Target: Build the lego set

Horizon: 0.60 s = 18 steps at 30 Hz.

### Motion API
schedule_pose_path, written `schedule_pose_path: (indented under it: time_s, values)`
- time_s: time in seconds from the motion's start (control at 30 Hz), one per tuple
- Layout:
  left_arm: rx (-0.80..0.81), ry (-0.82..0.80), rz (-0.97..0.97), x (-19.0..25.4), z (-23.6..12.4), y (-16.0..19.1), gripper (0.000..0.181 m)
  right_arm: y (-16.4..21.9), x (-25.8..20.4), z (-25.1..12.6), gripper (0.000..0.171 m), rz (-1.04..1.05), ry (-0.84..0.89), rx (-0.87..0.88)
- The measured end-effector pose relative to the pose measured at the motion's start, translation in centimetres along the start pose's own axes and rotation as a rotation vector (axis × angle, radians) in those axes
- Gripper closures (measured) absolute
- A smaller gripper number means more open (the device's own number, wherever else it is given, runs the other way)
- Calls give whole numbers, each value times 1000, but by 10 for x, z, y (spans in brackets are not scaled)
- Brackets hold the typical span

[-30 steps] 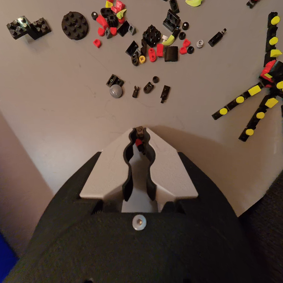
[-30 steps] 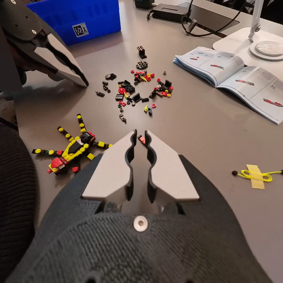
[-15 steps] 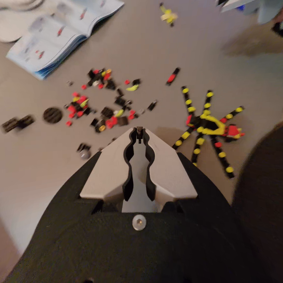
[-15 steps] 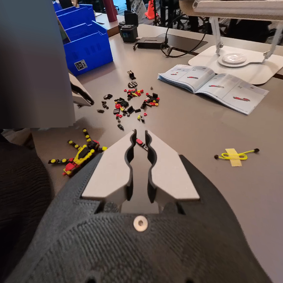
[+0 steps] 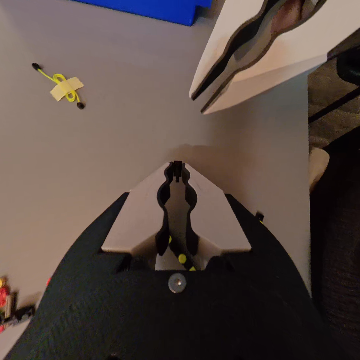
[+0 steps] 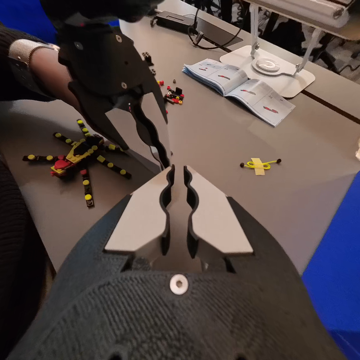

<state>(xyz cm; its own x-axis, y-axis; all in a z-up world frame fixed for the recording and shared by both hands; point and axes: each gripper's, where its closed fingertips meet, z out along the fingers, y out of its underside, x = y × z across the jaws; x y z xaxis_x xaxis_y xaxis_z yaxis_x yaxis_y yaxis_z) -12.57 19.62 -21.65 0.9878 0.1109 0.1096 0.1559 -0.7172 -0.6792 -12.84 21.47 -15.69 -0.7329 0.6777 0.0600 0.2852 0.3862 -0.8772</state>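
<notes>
Lego spider model (image 6: 78, 155), black with yellow studs and a red head, lying flat on the grey tabletop (image 6: 224, 140) toward its left edge in the right wrist view, legs spread. Just behind it, loose red, black and yellow pieces (image 6: 174, 96) scattered farther up the tabletop. Open instruction booklet (image 6: 239, 85) toward the far right, beside a white lamp base (image 6: 272, 68). Yellow cord under a tape strip (image 6: 259, 165) well apart from the model, toward the right edge. Blue bin (image 6: 335, 253) at the right edge. Right gripper (image 6: 178, 168) above bare tabletop, fingers a narrow gap apart, nothing between them. Left gripper (image 6: 165, 165) reaching down from the upper left, tips just beside the right gripper's tips.

Left wrist view: left gripper (image 5: 177, 165) closed on a small black piece (image 5: 177, 170) pinched at the very tips, over bare tabletop (image 5: 97, 155). Part of a black leg with yellow studs (image 5: 183, 259) visible through the gap below the fingers. Right gripper (image 5: 198, 103) entering from the upper right corner, tips slightly parted. Yellow cord and tape (image 5: 65, 87) toward the upper left. Blue bin (image 5: 152, 9) along the far edge. Blurred red and black pieces (image 5: 7, 307) at the lower left edge.
</notes>
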Motion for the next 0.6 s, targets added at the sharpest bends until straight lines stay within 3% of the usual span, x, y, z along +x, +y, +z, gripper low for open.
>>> schedule_pose_path:
  time_s: [0.23,0.4,0.6]
  values:
    - [-19,-4,-9,-8,1,1,169,18,8,-1,164,55,-8,-31]
    - [132,-126,-88,-37,-74,14,169,24,23,-7,165,64,45,-39]
    - [394,-445,-270,-78,-154,78,181,26,15,9,164,148,-33,-35]
